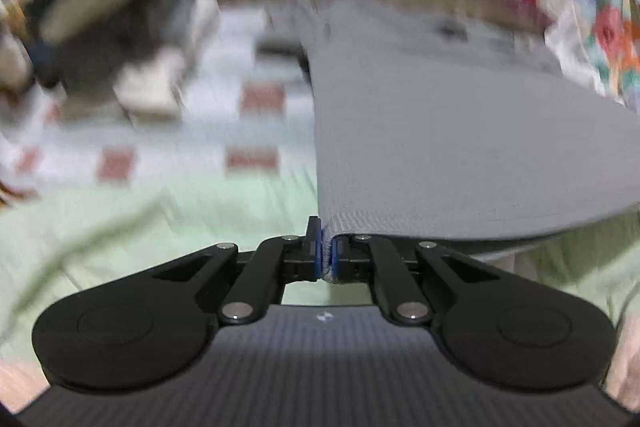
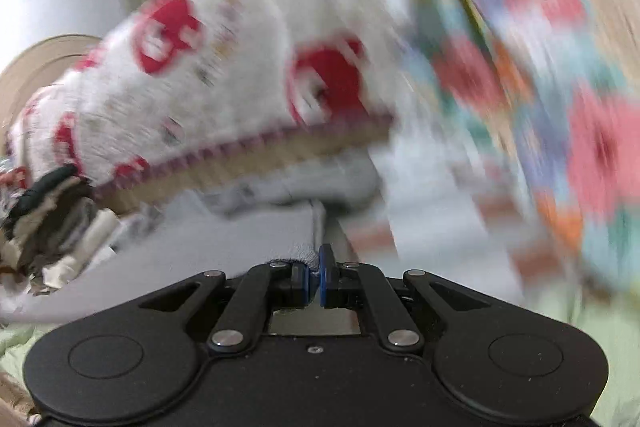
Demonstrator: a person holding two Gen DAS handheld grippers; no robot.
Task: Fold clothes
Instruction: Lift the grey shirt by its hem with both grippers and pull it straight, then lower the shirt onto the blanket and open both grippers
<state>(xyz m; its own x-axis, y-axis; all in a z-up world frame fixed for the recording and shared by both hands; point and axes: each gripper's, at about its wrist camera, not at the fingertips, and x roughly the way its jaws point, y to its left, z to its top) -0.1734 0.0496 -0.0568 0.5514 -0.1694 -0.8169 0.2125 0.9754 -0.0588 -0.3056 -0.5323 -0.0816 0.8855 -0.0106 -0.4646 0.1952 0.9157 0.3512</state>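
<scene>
**Grey garment held at two corners above the bed**

The left gripper (image 1: 326, 255) is clamped on a corner of a grey garment (image 1: 460, 147), its blue pads (image 1: 318, 255) pressed tight against the bunched edge. From that pinch the cloth spreads away as a broad, smooth sheet with a fine woven or ribbed texture, lifted off the pale green bedsheet (image 1: 120, 227) beneath it. Its left edge runs straight and taut; the near hem curves off toward the right.

The right gripper (image 2: 316, 279) is likewise closed on a grey edge of the garment (image 2: 200, 247), a small frayed tuft of fabric puckering at the pads. Behind lie a white blanket with red circles (image 2: 240, 67) and a pile of dark and beige clothes (image 1: 100, 7), both heavily blurred.
</scene>
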